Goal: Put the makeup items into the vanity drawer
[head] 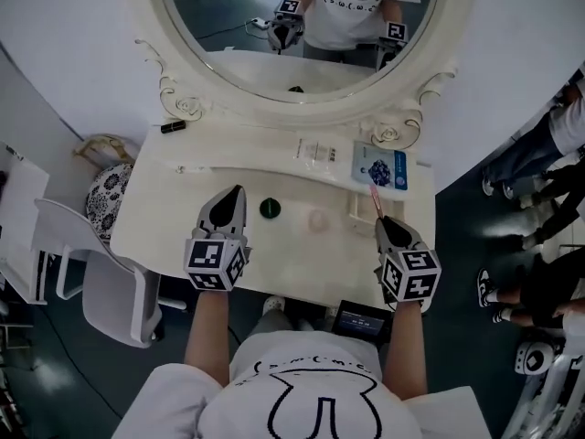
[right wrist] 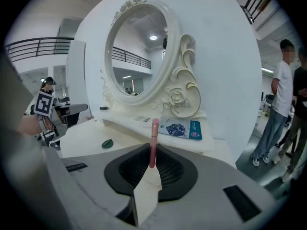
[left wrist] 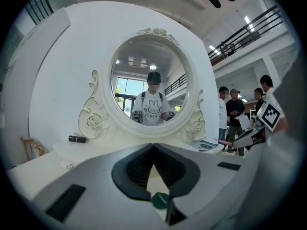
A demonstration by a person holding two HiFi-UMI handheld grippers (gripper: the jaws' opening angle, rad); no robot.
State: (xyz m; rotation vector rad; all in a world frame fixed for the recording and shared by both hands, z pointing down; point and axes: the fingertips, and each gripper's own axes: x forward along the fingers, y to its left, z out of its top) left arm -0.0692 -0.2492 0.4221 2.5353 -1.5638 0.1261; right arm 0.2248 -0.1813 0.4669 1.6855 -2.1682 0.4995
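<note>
Slim pink makeup stick [right wrist: 154, 139] first: it's standing nearly upright, its lower end pinched between the jaws of my right gripper [right wrist: 152, 163], the rest poking up past the tips. From the head view the stick points away from me towards the back of the vanity top [head: 219, 176], over its right part. The right jaws are closed down onto the stick, pads pressing it from both sides, with only the stick's thickness between them.

Just beyond the stick, on the raised back ledge, a blue sachet [head: 382, 165] lies flat, with a white packet [head: 315, 150] to its left.

Moving out to the middle of the top: a dark green round compact [head: 270, 208] sits on the surface, with a pale round item [head: 317, 219] near it on the right. Both are apart from either gripper.

My left gripper [head: 236, 193] hovers over the left half of the top, to the left of the green compact. In the left gripper view its jaws meet at the tips with nothing clamped; the compact shows only through the gap lower down, lying on the table beyond.

Far left on the ledge, a small black lipstick [head: 172, 127] lies by the oval mirror [head: 302, 26].
</note>
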